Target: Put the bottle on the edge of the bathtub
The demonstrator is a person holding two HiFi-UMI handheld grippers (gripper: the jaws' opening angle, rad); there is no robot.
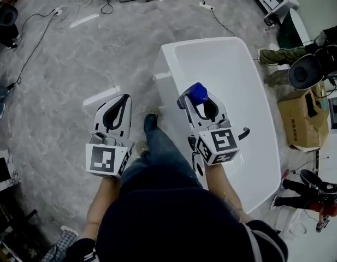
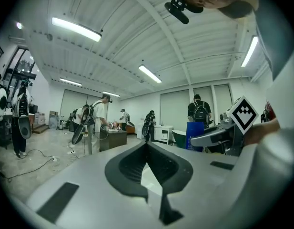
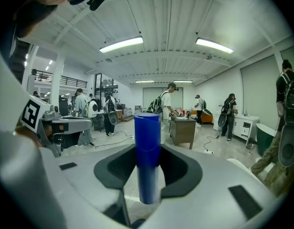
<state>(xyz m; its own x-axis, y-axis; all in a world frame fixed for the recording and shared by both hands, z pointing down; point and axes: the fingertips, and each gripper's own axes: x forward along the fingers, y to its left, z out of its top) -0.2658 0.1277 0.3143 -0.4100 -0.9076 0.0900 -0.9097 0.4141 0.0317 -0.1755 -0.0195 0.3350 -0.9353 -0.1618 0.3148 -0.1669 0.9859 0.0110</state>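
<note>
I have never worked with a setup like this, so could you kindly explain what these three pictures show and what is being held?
There is no robot arm here: a person holds a two-jaw gripper in each hand. The head view comes from a camera on the person's head. It looks down on the left gripper, the right gripper and a white bathtub standing on a grey floor. The other two pictures come from cameras that ride on the grippers and look along their jaws. In the right gripper view, the jaws clamp a blue bottle, which the head view shows held over the tub. In the left gripper view, the jaws are together with nothing between them.
</note>
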